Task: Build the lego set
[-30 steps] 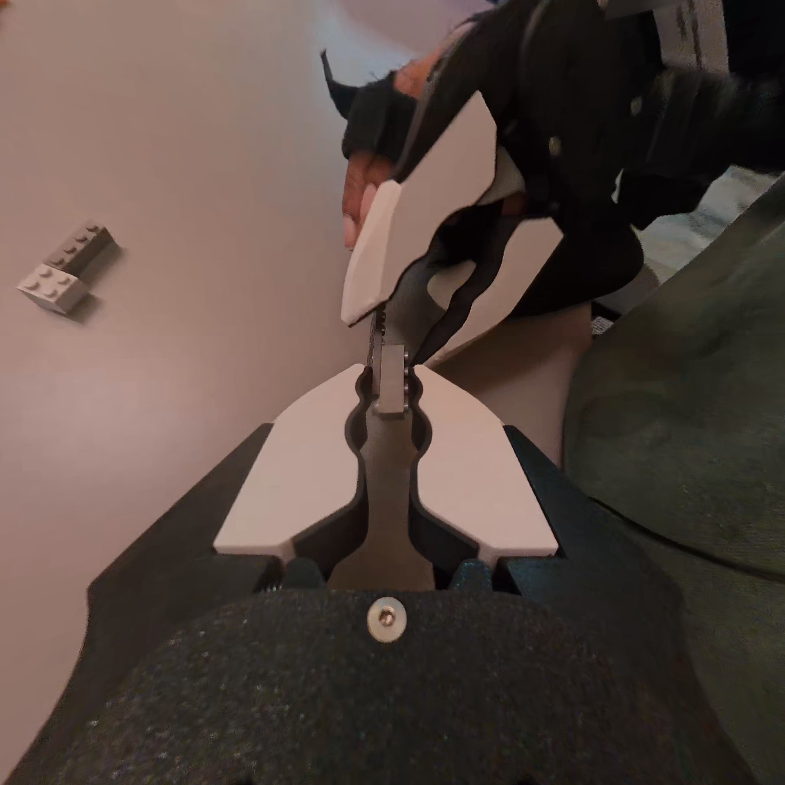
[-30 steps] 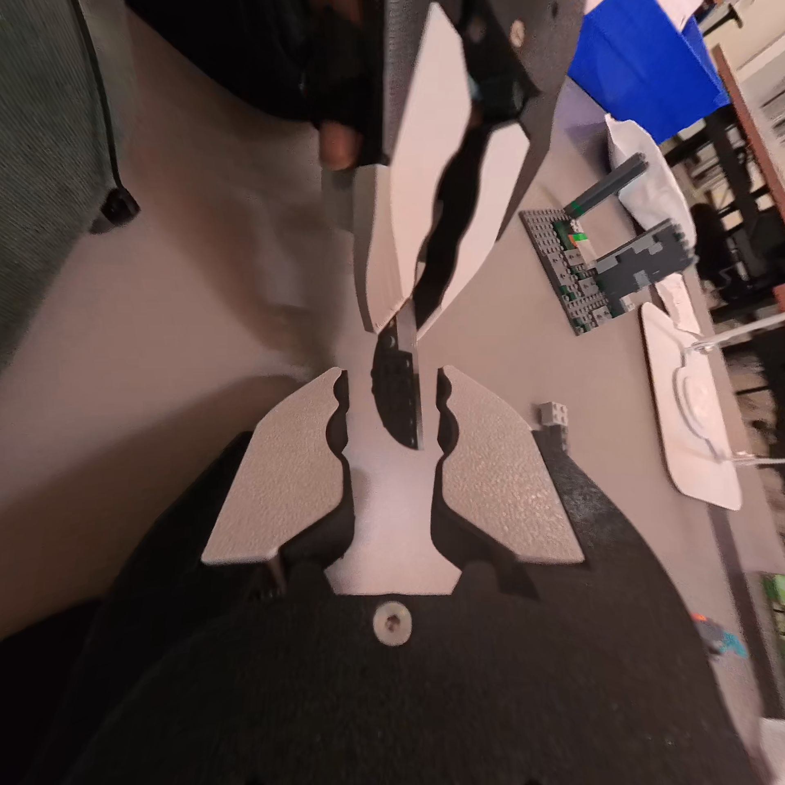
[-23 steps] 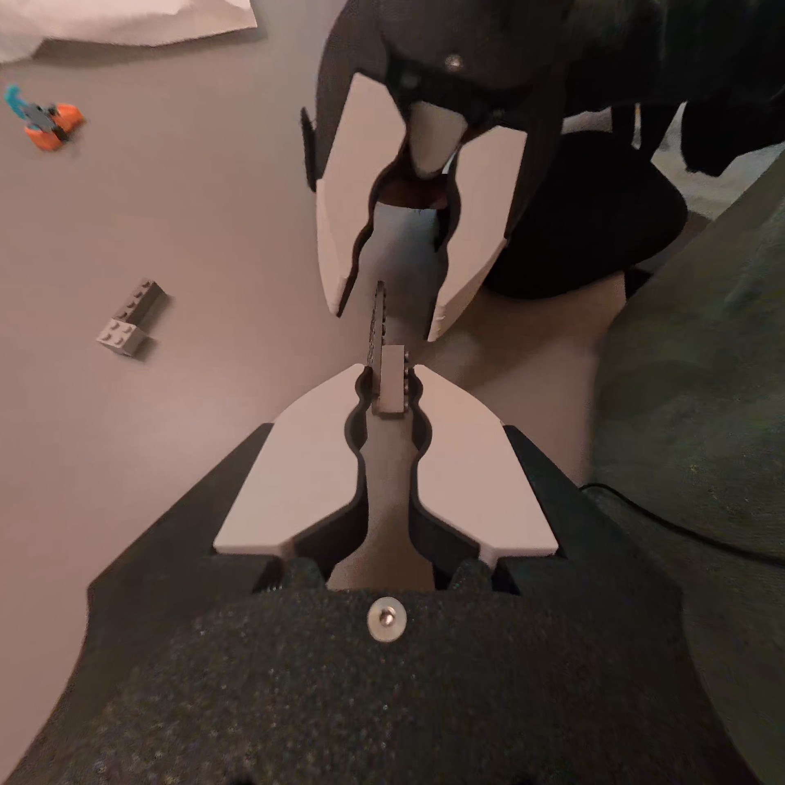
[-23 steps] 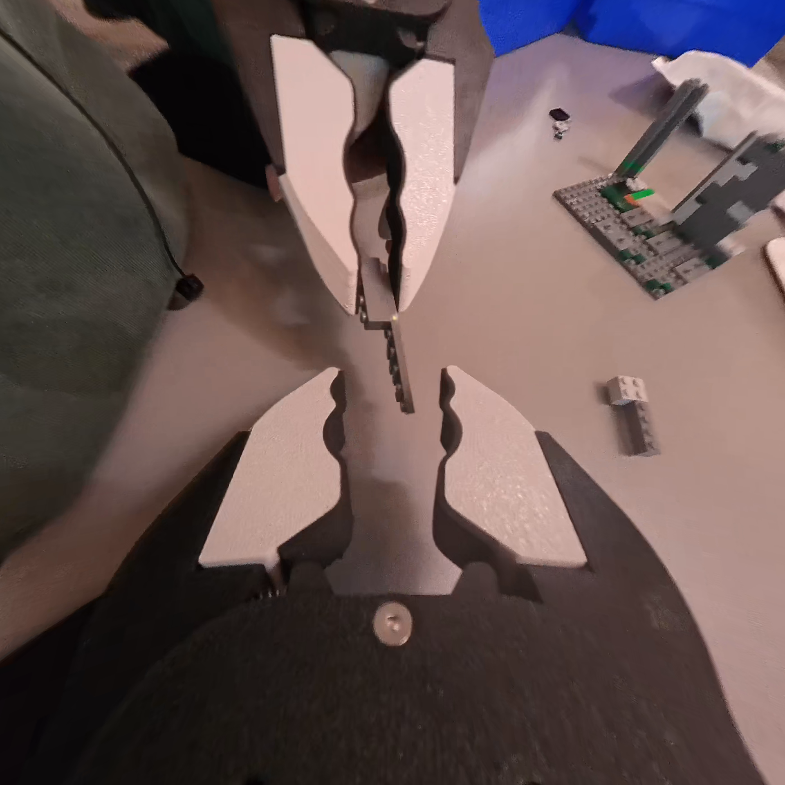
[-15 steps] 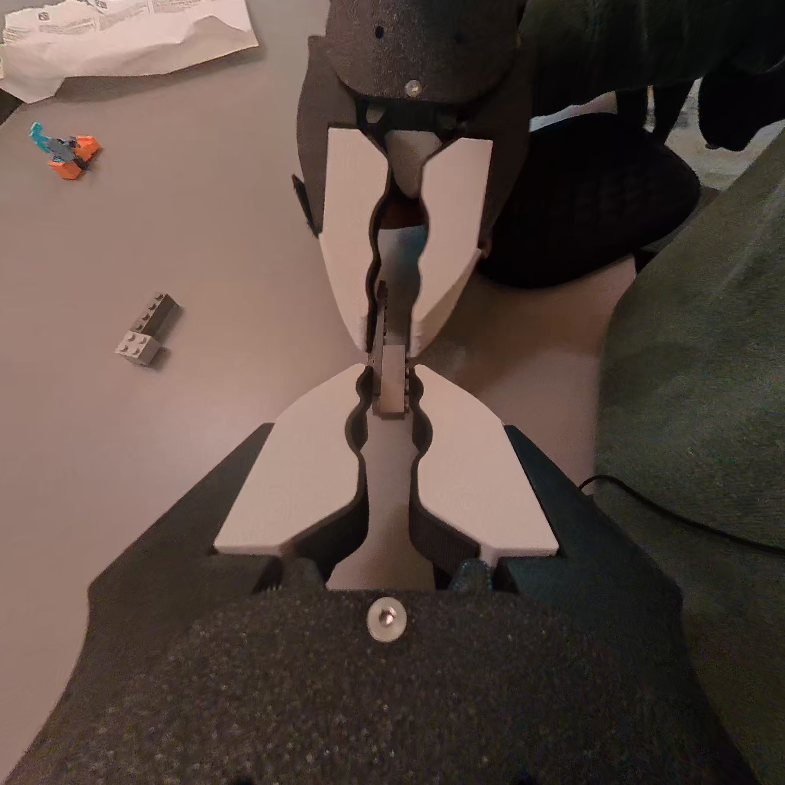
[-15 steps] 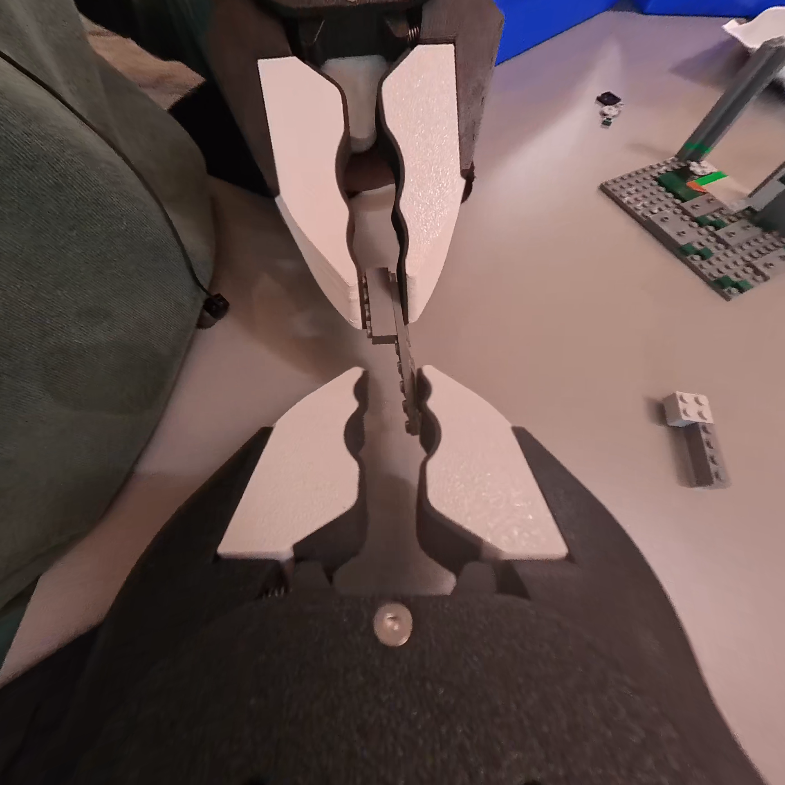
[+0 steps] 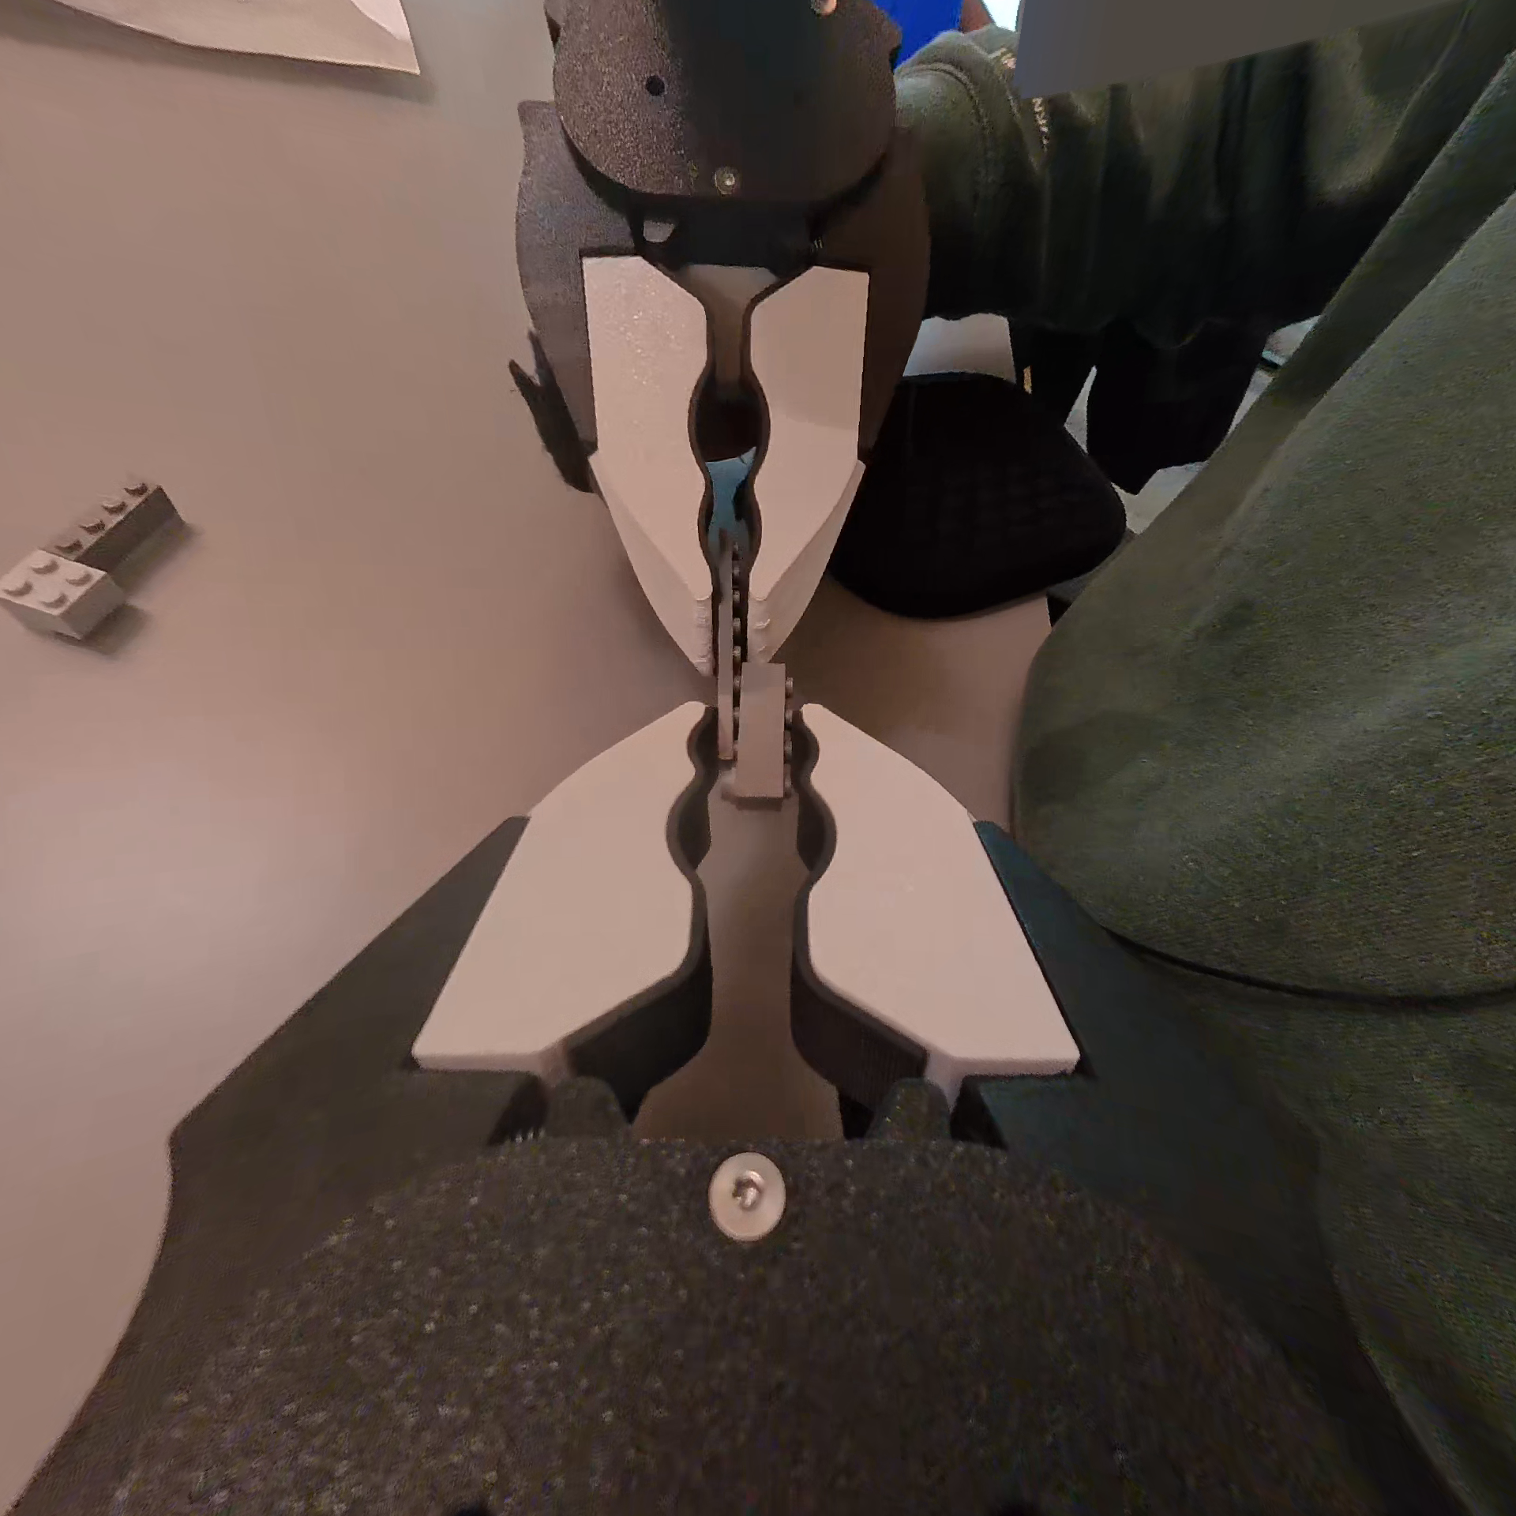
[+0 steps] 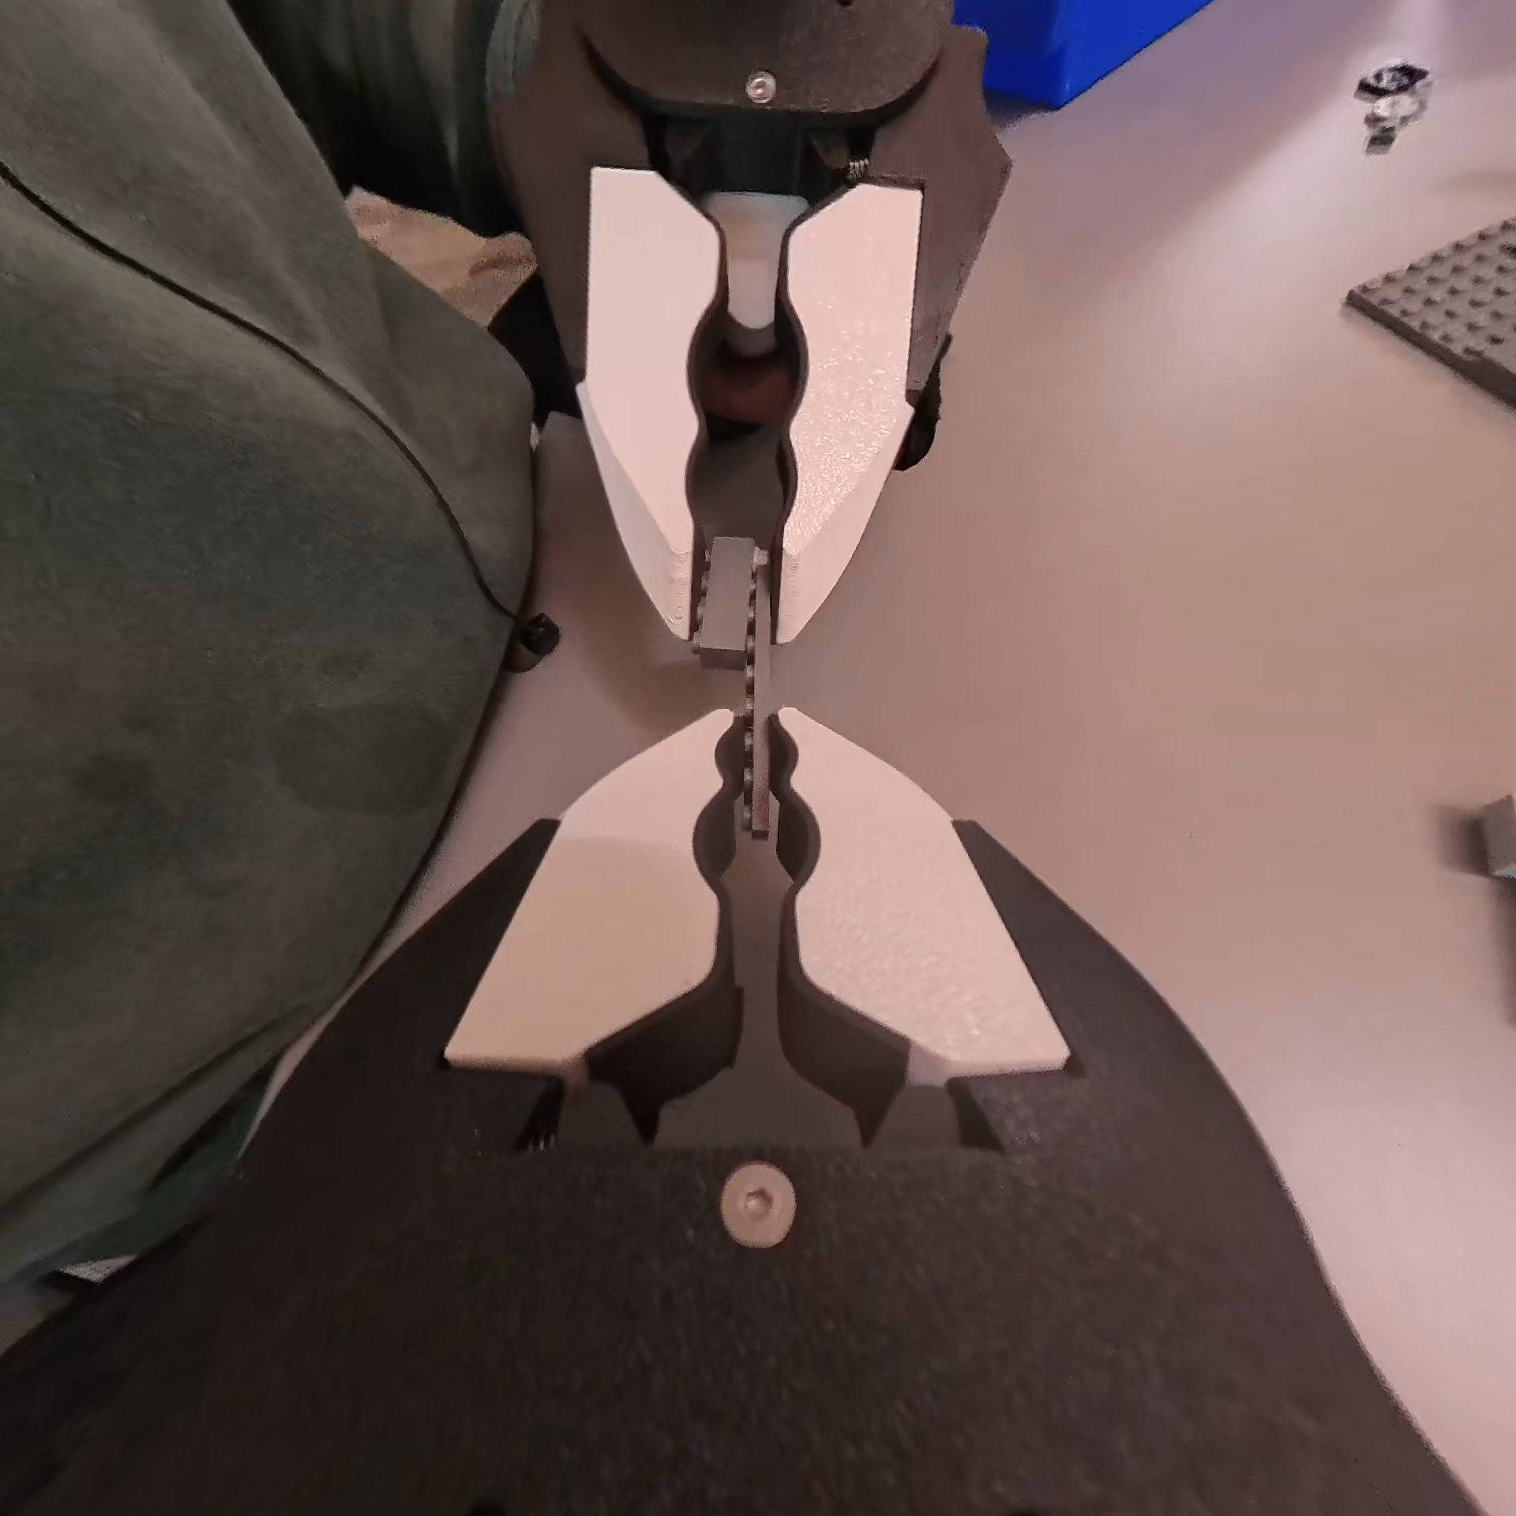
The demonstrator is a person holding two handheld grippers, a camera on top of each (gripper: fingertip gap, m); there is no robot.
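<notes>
Two grippers: left gripper point(image 7: 751, 722), right gripper point(image 8: 759, 722). Two held pieces: grey brick point(image 7: 763, 742), dark plate point(image 8: 759, 738). Two loose bricks at 9 o'clock: light brick point(image 7: 53, 591), dark brick point(image 7: 123, 521).

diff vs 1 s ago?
The right tool, open around the dark plate a second ago, has shut on it and now faces the left tool head-on. The left tool still grips the grey brick, pressed against the plate.

From the left gripper point(image 7: 751, 722), the right gripper point(image 7: 732, 632) blocks twelve o'clock tip to tip, a green cushion point(image 7: 1280, 738) walls off three o'clock, while bare table point(image 7: 287, 779) lies open toward nine o'clock, save two joined grey bricks point(image 7: 86, 562) near ten.
</notes>
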